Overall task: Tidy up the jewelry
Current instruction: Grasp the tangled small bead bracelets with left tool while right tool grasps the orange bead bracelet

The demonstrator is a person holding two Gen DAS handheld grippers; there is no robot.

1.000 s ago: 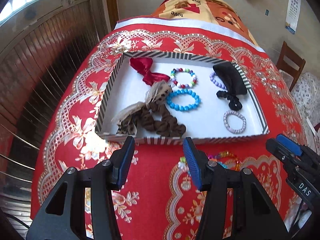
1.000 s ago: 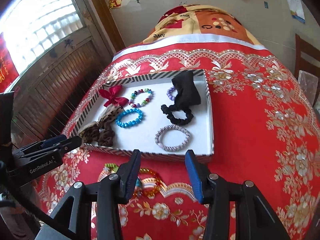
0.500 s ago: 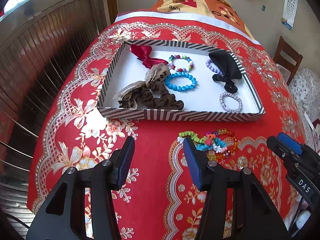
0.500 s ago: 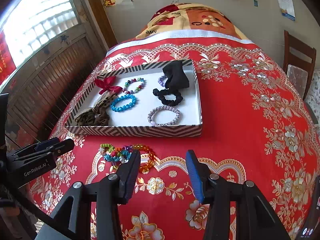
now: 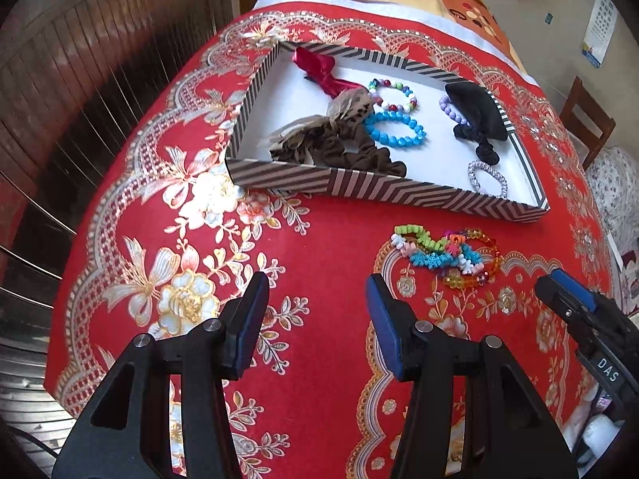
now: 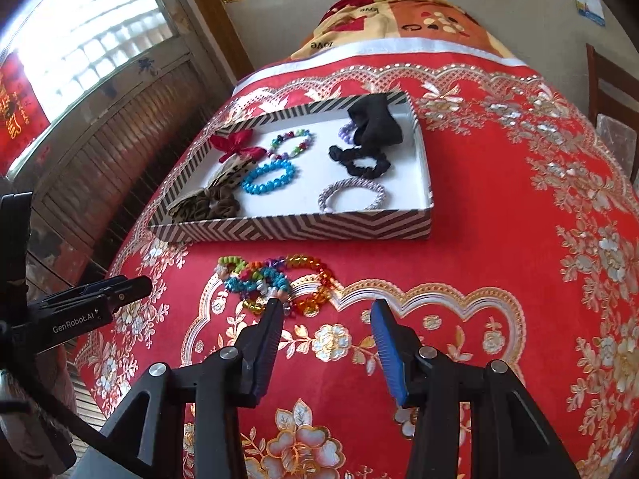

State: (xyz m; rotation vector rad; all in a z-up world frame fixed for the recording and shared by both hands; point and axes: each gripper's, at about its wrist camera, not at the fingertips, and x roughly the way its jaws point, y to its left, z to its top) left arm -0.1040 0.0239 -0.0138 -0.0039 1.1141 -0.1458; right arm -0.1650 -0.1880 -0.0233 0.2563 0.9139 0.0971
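Nearest, the left gripper (image 5: 315, 311) and right gripper (image 6: 325, 335) hover released over the red floral tablecloth (image 6: 499, 247), a tangle of bead bracelets (image 6: 275, 279) just beyond, then the striped tray (image 6: 303, 228), with a wood-panelled wall (image 5: 80, 80) far left.

A red floral tablecloth (image 6: 499, 239) is spread over the table. Daylight is admitted through a barred window (image 6: 88, 36) at ten o'clock, above brown slatted panelling (image 5: 100, 64). A wooden chair (image 5: 587, 119) is set at two o'clock.
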